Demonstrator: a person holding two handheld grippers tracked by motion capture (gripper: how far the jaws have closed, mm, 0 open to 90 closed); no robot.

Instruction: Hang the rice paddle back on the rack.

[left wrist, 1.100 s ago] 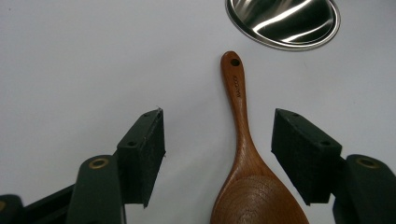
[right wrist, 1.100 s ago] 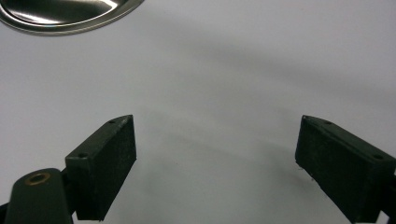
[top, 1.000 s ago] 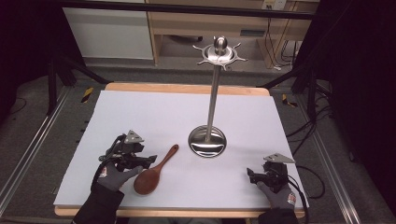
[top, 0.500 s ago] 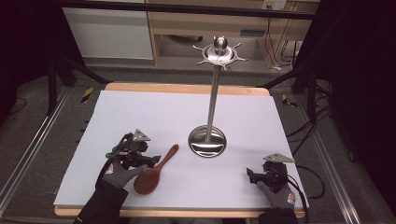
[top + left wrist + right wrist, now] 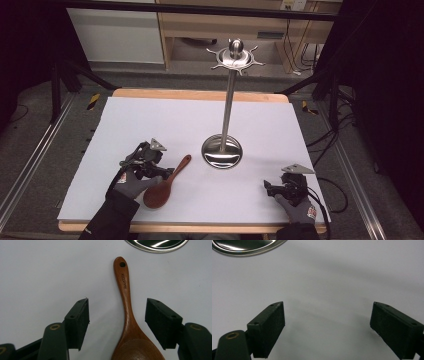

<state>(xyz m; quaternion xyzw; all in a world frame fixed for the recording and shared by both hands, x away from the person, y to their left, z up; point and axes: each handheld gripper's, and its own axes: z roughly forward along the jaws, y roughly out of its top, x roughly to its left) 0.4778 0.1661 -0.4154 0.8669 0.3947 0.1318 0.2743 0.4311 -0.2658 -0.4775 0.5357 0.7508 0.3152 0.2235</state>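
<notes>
We see a wooden table covered almost to its edges by a white sheet. On the sheet a wooden spoon lies flat near the front left, its handle pointing toward the round base of a steel utensil stand, which stands upright near the middle.

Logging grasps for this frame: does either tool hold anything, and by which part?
Nothing is held. The left tool is open, its jaws either side of the brown wooden spoon's handle without touching. The right tool is open over bare table.
</notes>
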